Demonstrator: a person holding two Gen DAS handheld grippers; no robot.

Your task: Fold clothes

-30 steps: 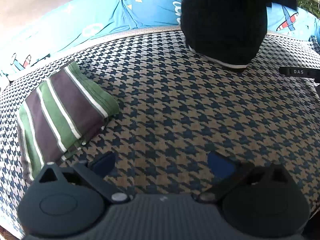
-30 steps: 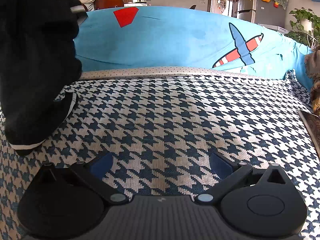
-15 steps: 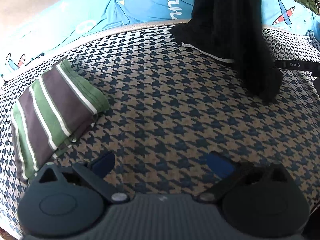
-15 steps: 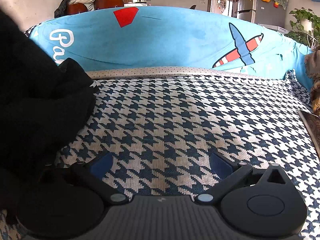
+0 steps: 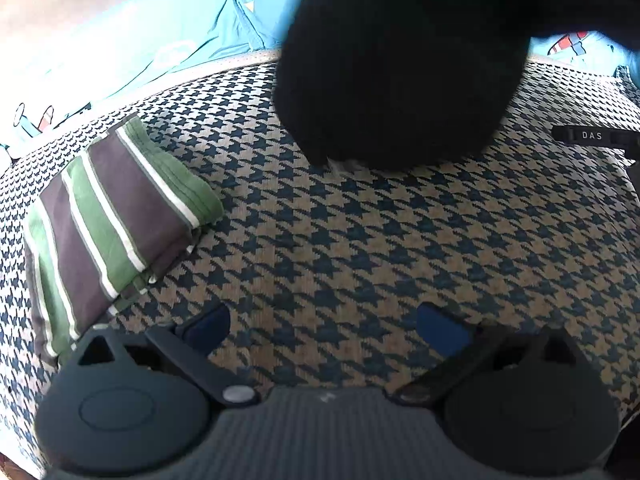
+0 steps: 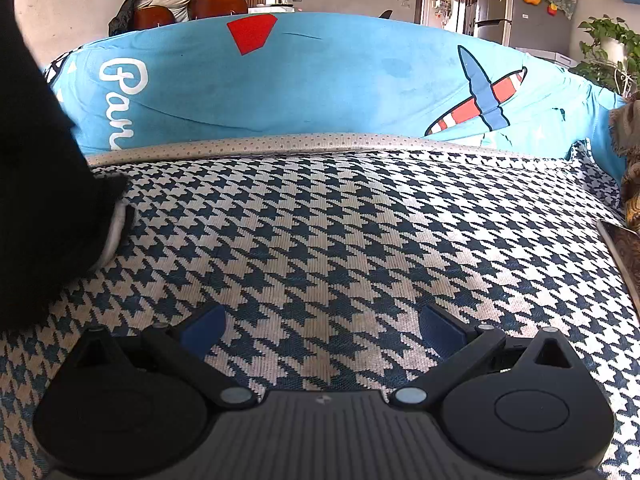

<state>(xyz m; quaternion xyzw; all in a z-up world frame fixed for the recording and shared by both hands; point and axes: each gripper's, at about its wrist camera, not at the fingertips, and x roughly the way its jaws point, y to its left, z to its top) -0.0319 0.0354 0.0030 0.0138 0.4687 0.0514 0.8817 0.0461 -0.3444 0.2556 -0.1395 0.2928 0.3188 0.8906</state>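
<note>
A black garment [image 5: 400,68] with a thin white hem hangs bunched over the far middle of the houndstooth sofa seat [image 5: 360,248]; what holds it up is out of view. Its edge also fills the left side of the right wrist view as the black garment [image 6: 36,184]. A folded green, brown and white striped garment [image 5: 108,216] lies flat on the seat at the left. My left gripper [image 5: 324,326] is open, low over the seat, with nothing between its blue pads. My right gripper [image 6: 324,326] is open too, over bare seat to the right of the black garment.
A blue sofa backrest cover [image 6: 320,80] printed with planes rises behind the seat. A black strap marked DAS [image 5: 592,136] lies at the right edge. A flat dark slab [image 6: 620,248] sits at the seat's right edge, a potted plant [image 6: 608,52] beyond.
The black garment has swung: half a second ago it draped down and right across the seat, now it hangs bunched higher and closer. Both grippers have stayed put and open.
</note>
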